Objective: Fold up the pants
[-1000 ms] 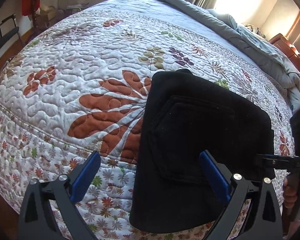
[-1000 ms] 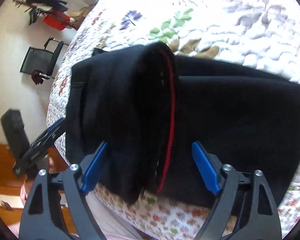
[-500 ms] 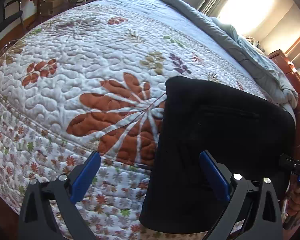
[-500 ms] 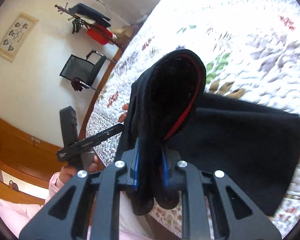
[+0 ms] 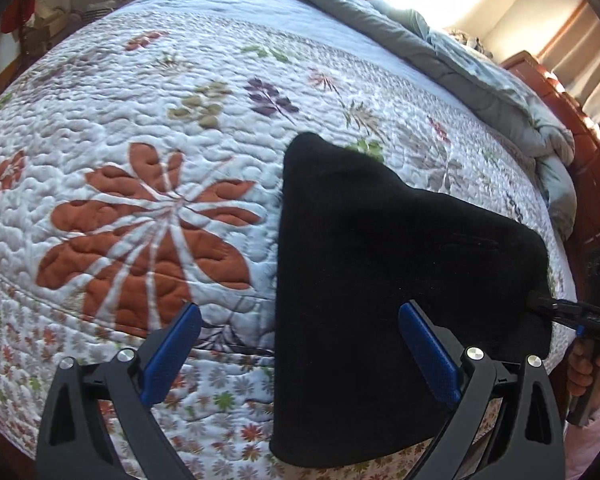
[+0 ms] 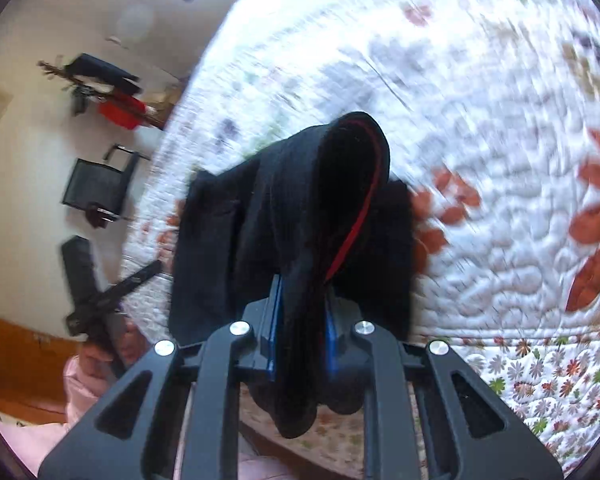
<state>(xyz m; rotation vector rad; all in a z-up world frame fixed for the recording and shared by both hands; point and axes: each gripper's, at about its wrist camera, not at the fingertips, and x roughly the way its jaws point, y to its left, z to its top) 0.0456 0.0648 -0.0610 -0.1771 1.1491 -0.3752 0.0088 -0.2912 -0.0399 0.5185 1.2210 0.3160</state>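
Black pants (image 6: 300,216) pinched in right gripper (image 6: 300,332), left gripper (image 5: 300,352) agape at quilt (image 5: 140,128) edge

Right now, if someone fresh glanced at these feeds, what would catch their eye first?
The black pants, a dark slab on the bright floral quilt, near the bed's front edge. Next, the right gripper, shut on a bunched part of the pants with a red trim line running through the fold. The left gripper is open, its right finger over the pants, holding nothing.
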